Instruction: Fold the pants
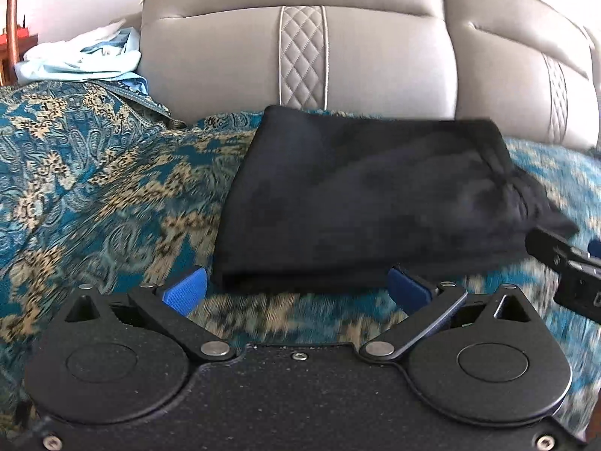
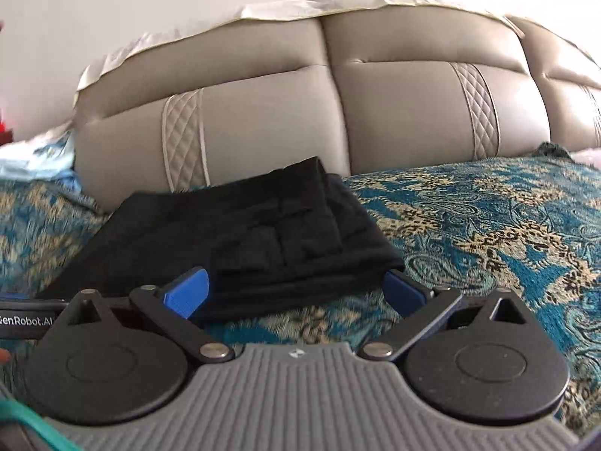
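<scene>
Neatly folded, the black pants (image 1: 360,203) lie in a flat stack on a teal-and-gold paisley bedspread (image 1: 94,188), their far edge close to a padded grey headboard (image 1: 233,60) with quilted strips. Just short of the stack's near edge, the left gripper (image 1: 296,289) stands spread wide, its blue pads (image 1: 186,291) flanking nothing but bedspread; the garment sits directly ahead, untouched. From the other side, the right gripper (image 2: 296,291) is likewise released, with the near right corner of the pants (image 2: 233,233) just ahead of its parted blue pads (image 2: 188,293), nothing clamped. Crumpled pale-blue cloth (image 1: 86,56) rests at the bedspread's far left, beside the headboard.
</scene>
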